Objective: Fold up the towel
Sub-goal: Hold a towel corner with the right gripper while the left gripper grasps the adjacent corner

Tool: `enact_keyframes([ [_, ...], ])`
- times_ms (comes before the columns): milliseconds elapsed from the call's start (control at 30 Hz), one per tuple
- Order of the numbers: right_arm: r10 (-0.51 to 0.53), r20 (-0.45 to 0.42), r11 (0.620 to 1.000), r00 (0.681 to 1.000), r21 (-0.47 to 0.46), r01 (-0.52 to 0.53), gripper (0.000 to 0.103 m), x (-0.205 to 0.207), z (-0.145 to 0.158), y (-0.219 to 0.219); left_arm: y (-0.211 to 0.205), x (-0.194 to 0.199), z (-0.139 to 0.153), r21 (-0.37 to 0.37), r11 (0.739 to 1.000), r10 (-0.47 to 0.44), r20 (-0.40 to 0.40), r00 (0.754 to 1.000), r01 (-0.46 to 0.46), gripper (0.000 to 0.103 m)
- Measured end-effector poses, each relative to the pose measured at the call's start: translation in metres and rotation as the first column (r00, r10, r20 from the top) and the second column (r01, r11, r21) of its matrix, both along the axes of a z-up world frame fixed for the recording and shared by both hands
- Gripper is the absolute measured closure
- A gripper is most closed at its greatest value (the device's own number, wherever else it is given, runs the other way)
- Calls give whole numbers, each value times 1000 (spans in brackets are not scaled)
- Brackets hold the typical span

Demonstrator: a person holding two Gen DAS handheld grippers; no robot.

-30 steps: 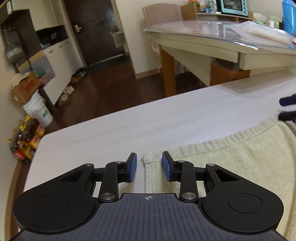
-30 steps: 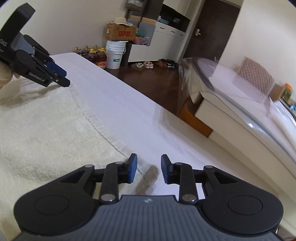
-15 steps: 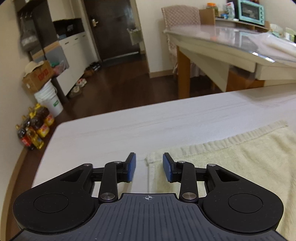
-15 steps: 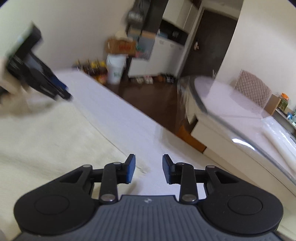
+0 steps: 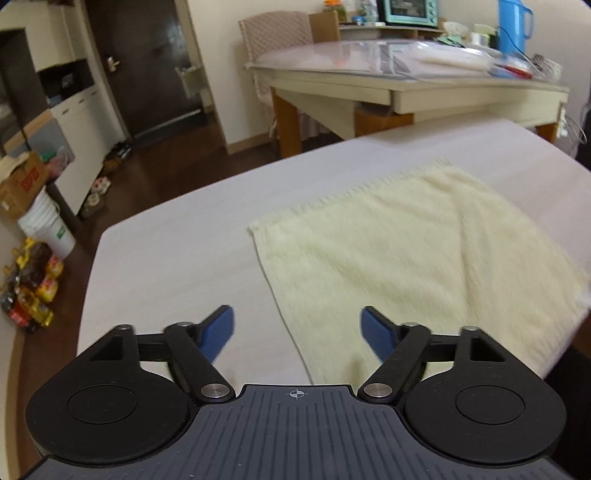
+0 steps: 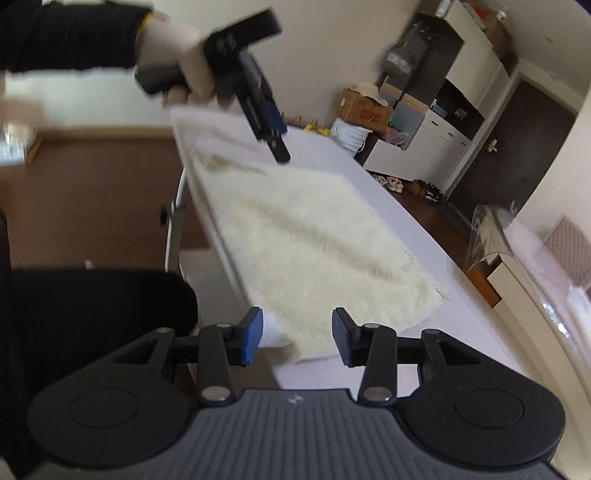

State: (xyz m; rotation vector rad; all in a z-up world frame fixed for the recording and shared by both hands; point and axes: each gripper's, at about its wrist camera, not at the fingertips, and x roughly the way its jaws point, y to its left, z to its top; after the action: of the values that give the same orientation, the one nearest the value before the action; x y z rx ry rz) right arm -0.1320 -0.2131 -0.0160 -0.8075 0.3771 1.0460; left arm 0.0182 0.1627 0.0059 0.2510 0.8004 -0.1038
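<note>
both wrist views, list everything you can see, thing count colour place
towel: 1, pale yellow, flat on the white table
white table: 1, white, under the towel
dining table: 1, cream top on wooden legs, behind the white table
toaster oven: 1, teal, on a shelf beyond the dining table
jug: 1, blue, far right of the dining table
bucket: 1, white, on the floor at left
cardboard box: 1, brown, above the bucket
bottles: several, yellow and red, on the floor
door: 1, dark brown, back wall
left hand-held gripper: 1, black with blue pads, open above the towel's near left edge
right hand-held gripper: 1, black with blue pads, open above the towel's near end
</note>
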Motion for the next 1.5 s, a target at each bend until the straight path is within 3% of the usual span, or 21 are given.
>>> enact_keyframes([
  [200, -5, -22, 999, 1000, -32, 4, 57, -7, -13, -1, -16, -28, -7, 44, 991, -123, -32, 992, 124, 15],
  [333, -1, -32, 999, 999, -40, 0, 59, 10, -11, 9, -22, -38, -10, 69, 981, -180, -34, 983, 182, 15],
  [567, 17, -26, 998, 1000, -55, -18, 60, 23, -5, 19, -25, -44, -9, 96, 969, -225, -50, 973, 229, 15],
  [833, 17, -93, 998, 996, -66, -23, 61, 54, 2, 39, -26, -46, -6, 77, 976, -201, -64, 977, 206, 15],
  [967, 70, -94, 986, 993, -143, -83, 66, 64, 6, 47, -25, -48, -5, 54, 986, -157, -58, 986, 160, 15],
  [1200, 150, -123, 961, 981, -215, -174, 82, 77, 8, 59, -19, -56, -1, 12, 997, -74, -55, 996, 75, 15],
  [1367, 179, -162, 951, 970, -223, -213, 95, 81, 14, 55, -16, -58, -1, 25, 996, -81, -67, 994, 83, 15],
  [1500, 185, -170, 949, 968, -224, -220, 96, 86, 19, 51, -18, -61, -1, 61, 985, -154, -72, 985, 158, 15],
])
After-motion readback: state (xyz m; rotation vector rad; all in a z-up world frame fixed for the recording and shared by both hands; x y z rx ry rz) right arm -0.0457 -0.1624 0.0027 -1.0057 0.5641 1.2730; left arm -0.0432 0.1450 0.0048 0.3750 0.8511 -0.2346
